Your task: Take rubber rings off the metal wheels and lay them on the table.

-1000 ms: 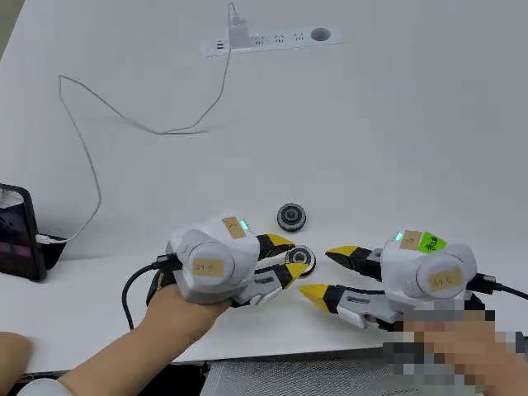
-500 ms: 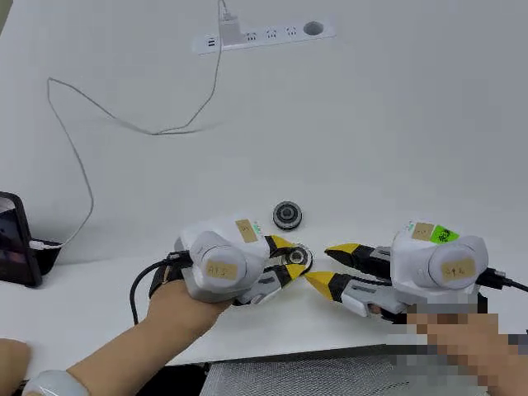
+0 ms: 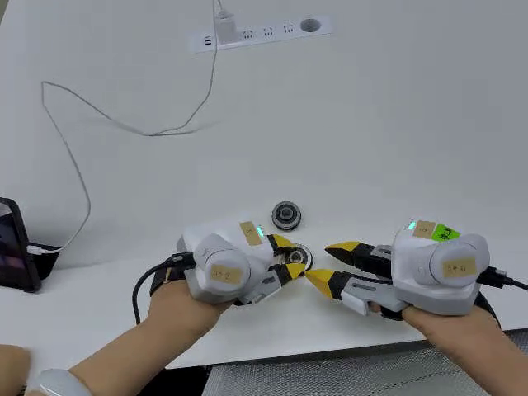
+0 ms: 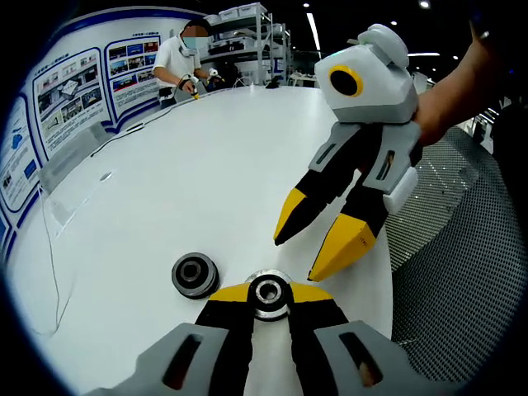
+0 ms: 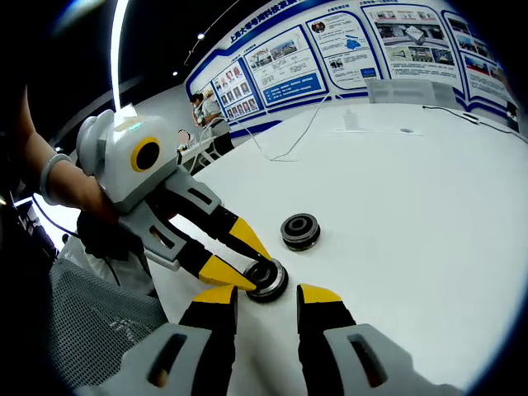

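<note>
Right at the tips, the left gripper point(image 4: 270, 299) has its yellow-ended fingers point(image 4: 231, 294) closed in on a metal wheel point(image 4: 270, 289), one tip touching each side of it. The wheel rests on the white counter point(image 3: 371, 124) close to the front edge. In the left gripper view its rim shows bright metal around a dark hub, and whether a rubber ring sits on it I cannot tell. Facing it from the other side, the right gripper point(image 3: 328, 264) has its fingers point(image 5: 320, 295) spread apart with nothing between them. Their tips are just beside the held wheel but not touching it (the right gripper view shows a sliver of counter between). Each gripper is carried in a bare hand, and a black cord trails from the back of the left one. A little further from the person, a second wheel point(image 3: 286, 214) lies flat on the counter near the first, apart from both grippers, with a dark outer band around it. Well beyond, at the far side, lies a white power strip point(image 3: 260, 35) with a plug in it. A thin white cable point(image 3: 82, 111) loops from there across the counter to a dark device point(image 3: 15, 247) at the left edge.
</note>
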A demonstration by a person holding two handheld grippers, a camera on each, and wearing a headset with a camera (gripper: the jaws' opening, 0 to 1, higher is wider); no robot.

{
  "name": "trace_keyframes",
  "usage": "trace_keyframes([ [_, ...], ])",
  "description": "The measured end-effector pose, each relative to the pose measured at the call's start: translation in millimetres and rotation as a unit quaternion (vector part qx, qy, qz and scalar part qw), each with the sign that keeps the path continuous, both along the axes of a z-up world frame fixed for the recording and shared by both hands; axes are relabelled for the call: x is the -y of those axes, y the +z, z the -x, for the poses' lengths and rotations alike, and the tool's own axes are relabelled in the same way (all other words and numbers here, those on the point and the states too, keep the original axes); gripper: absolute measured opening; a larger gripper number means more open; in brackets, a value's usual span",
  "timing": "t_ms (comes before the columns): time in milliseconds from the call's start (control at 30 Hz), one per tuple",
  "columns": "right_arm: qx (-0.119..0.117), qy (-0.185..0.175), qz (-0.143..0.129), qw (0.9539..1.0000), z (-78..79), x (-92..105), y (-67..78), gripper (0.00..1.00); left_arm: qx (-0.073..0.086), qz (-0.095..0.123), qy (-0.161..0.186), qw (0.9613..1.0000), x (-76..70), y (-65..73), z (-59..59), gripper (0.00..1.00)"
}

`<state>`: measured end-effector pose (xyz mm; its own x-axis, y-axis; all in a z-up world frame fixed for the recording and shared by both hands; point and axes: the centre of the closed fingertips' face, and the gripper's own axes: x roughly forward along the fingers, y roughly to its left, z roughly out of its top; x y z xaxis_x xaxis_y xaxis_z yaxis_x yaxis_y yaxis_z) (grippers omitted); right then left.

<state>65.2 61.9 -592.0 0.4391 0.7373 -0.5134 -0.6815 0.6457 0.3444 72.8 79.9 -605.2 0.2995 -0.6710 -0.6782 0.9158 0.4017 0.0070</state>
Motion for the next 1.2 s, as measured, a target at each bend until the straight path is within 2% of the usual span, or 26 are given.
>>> trace_keyframes([
  [200, -0.003, -0.006, -0.004, 1.0, -2.2, 1.8, 0.0, 0.3, 0.005, -0.003, -0.004, 1.0, 0.9, -0.1, -1.4, 0.14],
  [367, -0.011, -0.019, -0.018, 0.9996, -5.2, 1.4, 0.5, 0.29, 0.005, 0.0, -0.006, 1.0, 0.8, -1.0, -1.5, 0.14],
  [533, -0.045, -0.052, -0.031, 0.9971, -10.2, 2.7, -4.9, 0.23, 0.005, 0.008, 0.001, 1.0, 0.8, -1.8, -1.9, 0.14],
  [667, -0.077, -0.08, -0.045, 0.9928, -13.6, 3.9, -10.6, 0.18, 0.006, 0.011, 0.002, 0.9999, 0.6, -1.5, -2.2, 0.13],
  [833, -0.101, -0.097, -0.061, 0.9882, -15.5, 3.2, -14.3, 0.16, 0.006, 0.011, 0.002, 0.9999, -0.1, -1.8, -2.4, 0.13],
  [1033, -0.14, -0.118, -0.09, 0.979, -15.5, 0.5, -17.8, 0.17, 0.007, 0.015, 0.006, 0.9998, -0.8, -1.7, -2.7, 0.13],
  [1133, -0.16, -0.12, -0.095, 0.9752, -12.4, -1.8, -22.6, 0.18, 0.008, 0.017, 0.006, 0.9998, -0.9, -1.3, -2.9, 0.13],
  [1167, -0.161, -0.128, -0.103, 0.9732, -14.3, -1.7, -22.4, 0.18, 0.008, 0.017, 0.006, 0.9998, -0.9, -1.1, -2.8, 0.13],
  [1200, -0.173, -0.133, -0.109, 0.9699, -13.2, -2.2, -22.9, 0.18, 0.008, 0.017, 0.006, 0.9998, -1.1, -1.0, -2.7, 0.13],
])
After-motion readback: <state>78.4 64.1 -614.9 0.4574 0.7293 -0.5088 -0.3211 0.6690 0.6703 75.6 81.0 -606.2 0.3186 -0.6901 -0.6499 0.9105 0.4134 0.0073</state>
